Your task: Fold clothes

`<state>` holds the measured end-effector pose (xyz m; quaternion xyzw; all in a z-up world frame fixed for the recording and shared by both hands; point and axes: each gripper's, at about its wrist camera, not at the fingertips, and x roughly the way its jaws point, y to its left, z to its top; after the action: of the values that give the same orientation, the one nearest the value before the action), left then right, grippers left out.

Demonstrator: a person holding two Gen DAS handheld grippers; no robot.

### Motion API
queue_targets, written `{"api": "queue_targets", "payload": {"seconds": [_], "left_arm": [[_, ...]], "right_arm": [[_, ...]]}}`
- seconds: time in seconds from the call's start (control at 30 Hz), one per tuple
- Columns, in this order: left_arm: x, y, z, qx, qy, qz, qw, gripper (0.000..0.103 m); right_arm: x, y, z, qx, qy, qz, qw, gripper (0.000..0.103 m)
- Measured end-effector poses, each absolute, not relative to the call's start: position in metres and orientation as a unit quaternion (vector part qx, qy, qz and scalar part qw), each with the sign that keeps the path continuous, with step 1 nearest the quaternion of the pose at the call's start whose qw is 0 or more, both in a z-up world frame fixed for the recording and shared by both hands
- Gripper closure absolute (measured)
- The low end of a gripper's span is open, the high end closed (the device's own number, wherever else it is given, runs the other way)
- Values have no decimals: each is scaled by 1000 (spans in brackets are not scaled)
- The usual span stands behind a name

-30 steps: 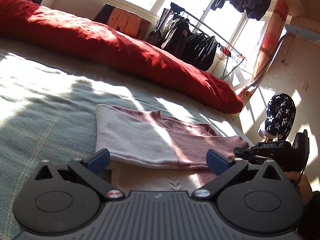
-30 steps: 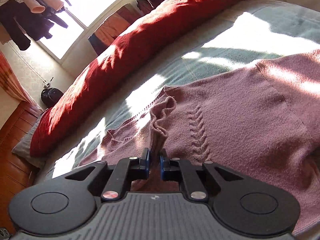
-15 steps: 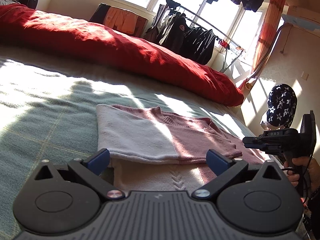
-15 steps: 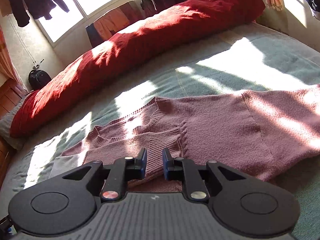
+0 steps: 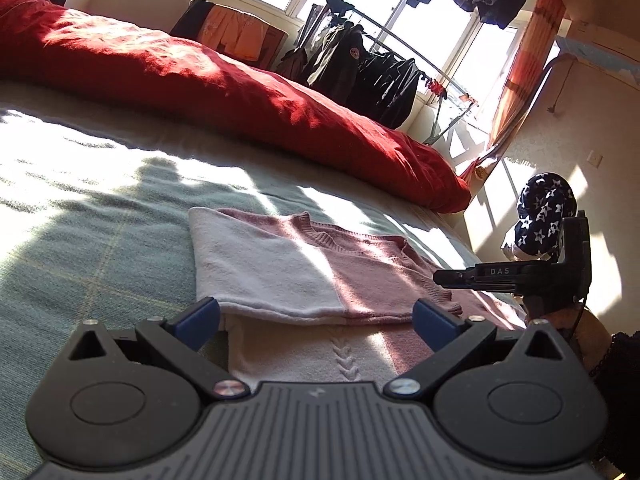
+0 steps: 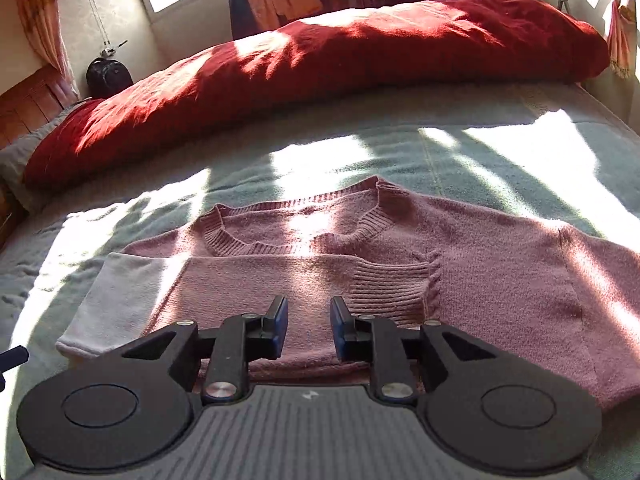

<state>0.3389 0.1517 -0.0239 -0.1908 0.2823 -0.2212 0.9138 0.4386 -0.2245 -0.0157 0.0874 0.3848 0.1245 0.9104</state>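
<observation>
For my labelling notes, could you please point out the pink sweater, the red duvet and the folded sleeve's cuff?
Pink sweater [image 6: 500,280]: right wrist view, chest panel.
Red duvet [image 6: 360,56]: right wrist view, sunlit middle.
Cuff [image 6: 390,286]: right wrist view, ribbed band.

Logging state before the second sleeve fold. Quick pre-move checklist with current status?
1. Right gripper released: ok, fingers apart, no fabric between them.
2. Left gripper free: ok, wide open and holding nothing.
3. First sleeve folded in: ok, it lies across the chest of the pink sweater, with its cuff flat.
4. Other sleeve: not ok, not yet folded, spread out to the side.
5. Sweater flat on the bed: ok, no big bunching visible.
6. Hem position: cannot tell, hidden under the gripper bodies.
</observation>
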Motion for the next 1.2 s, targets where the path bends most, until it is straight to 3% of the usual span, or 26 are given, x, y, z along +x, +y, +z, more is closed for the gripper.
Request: {"api": "queue_targets", "payload": {"seconds": [0.2, 0.53, 0.93, 1.2], "left_arm": [[330, 179, -15, -232, 256, -247, 905, 1], [334, 229, -24, -319, 241, -214, 891, 1], [341, 237, -31, -340, 245, -209, 884, 1], [340, 237, -31, -344, 243, -215, 881, 1]], "right_arm": [[453, -132, 10, -11, 362, 244, 900, 77], [484, 2, -33, -75, 386, 343, 853, 77], [457, 12, -46, -121, 399, 374, 828, 75], [501, 22, -39, -84, 380, 327, 861, 75]]}}
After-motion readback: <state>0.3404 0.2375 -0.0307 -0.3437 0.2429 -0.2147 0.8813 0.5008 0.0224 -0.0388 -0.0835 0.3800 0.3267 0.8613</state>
